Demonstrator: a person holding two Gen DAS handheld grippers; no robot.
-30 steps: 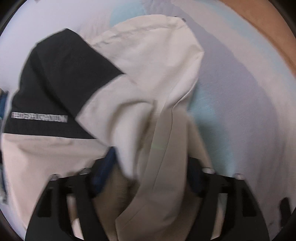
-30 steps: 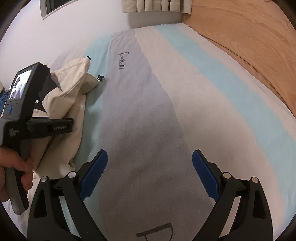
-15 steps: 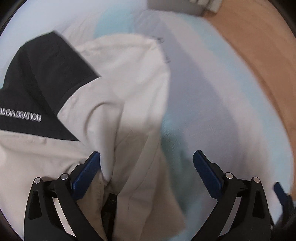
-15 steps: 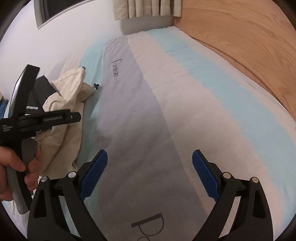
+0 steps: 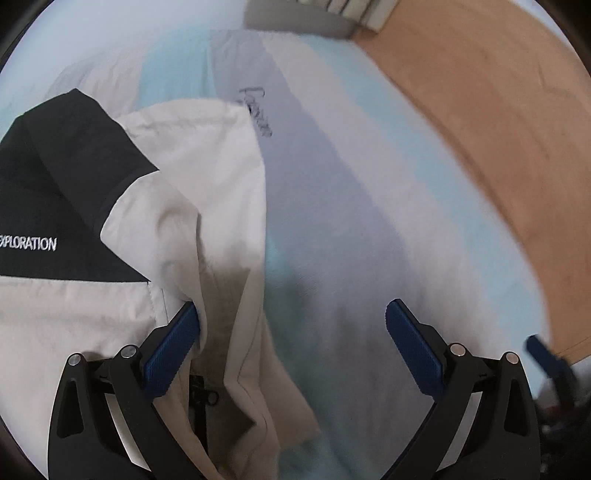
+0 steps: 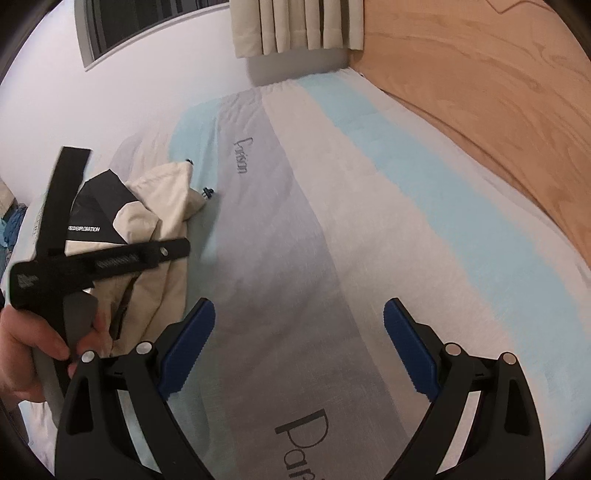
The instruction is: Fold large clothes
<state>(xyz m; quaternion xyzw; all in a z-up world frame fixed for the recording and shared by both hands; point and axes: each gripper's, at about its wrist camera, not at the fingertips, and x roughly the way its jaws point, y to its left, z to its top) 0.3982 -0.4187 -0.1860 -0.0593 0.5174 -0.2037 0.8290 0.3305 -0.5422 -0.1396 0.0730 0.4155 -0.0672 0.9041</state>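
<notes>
The beige and black jacket (image 5: 192, 177) lies bunched near the bed's (image 6: 332, 240) left edge, its lower part cut off by the frame; its white lettering is only partly readable. The left wrist view is blurred. The left gripper (image 5: 291, 343) hangs over the jacket's right edge, jaws spread wide, gripping nothing. The right gripper (image 6: 299, 347) hovers wide open over the bed's grey stripe. A curtain (image 6: 295, 26) hangs beyond the bed's far end, a wooden panel (image 6: 498, 92) along its right edge.

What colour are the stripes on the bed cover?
The bed cover has light blue, grey and white stripes, clearest in the right wrist view.
</notes>
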